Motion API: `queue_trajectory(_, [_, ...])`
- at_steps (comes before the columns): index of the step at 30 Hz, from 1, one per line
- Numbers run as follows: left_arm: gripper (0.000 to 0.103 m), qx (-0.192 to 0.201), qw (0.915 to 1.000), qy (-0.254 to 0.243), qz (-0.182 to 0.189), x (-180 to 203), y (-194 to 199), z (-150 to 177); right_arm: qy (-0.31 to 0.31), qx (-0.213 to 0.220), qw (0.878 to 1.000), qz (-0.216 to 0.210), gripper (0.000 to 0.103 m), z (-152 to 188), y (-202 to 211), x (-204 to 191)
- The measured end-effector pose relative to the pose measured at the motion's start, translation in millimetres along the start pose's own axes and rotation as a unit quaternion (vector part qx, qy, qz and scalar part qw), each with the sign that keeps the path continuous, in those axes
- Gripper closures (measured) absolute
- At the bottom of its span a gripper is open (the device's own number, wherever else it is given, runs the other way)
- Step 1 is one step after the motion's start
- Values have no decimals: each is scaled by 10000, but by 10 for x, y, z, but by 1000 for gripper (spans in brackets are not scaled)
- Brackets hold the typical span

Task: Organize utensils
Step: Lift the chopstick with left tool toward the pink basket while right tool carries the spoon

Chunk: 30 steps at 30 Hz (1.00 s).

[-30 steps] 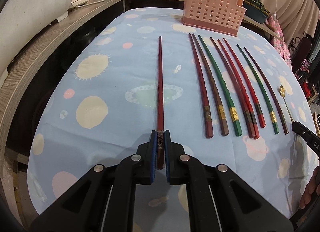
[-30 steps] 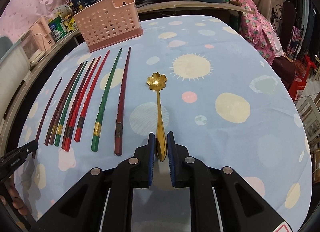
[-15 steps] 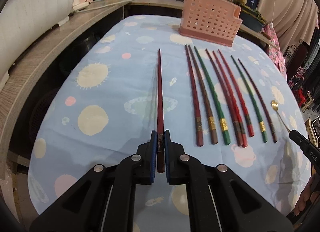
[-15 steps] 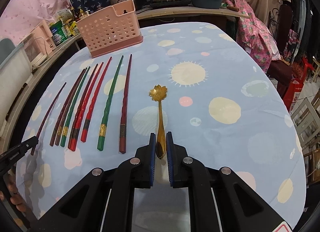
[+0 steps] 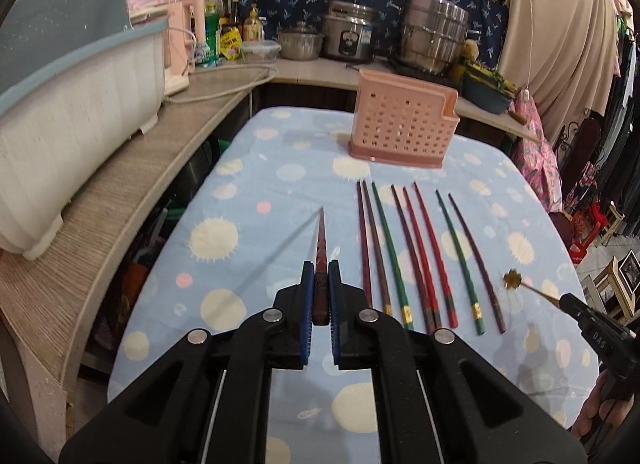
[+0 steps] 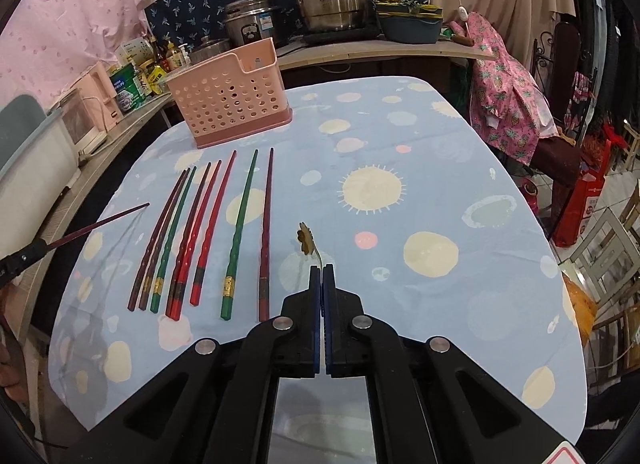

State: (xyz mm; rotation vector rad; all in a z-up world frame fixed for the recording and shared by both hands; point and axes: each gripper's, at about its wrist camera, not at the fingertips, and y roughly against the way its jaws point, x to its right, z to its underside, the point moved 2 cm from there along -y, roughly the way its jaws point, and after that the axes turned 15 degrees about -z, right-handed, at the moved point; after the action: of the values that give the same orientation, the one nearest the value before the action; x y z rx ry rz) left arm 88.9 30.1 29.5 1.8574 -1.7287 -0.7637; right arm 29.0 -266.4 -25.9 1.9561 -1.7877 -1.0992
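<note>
Left fingers [image 5: 307,296] clamp a dark red chopstick [image 5: 321,242] by its thick end, its tip raised off the surface [image 5: 280,192]. Right fingers [image 6: 318,288] pinch the gold spoon [image 6: 306,242] handle, bowl lifted ahead. Eight chopsticks [image 6: 208,232] lie between; the pink basket [image 6: 228,100] stands beyond them.

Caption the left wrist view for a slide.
Left gripper lifts a chopstick above the table, pink holder beyond.

Black left gripper [image 5: 319,280], blue pads [image 5: 307,284], silver screws.
</note>
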Motion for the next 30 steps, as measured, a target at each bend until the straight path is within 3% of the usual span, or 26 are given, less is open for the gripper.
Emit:
queue_trajectory(8, [96, 526, 9985, 143, -15, 3, 169, -492, 298, 447, 9985, -67, 101, -437, 171, -163])
queue_trajectory(16, [96, 1117, 9934, 246, 76, 106, 173, -1169, 518, 841, 9949, -199, 101, -1035, 51, -297])
queue_trajectory(23, [96, 1828, 9817, 467, 247, 217, 246, -1950, 785, 1323, 9878, -229, 101, -1747, -173, -445])
queue_trajectory(30, [96, 2369, 9692, 502, 452, 464, 134, -2619, 878, 1499, 9844, -286, 101, -2387, -590, -508])
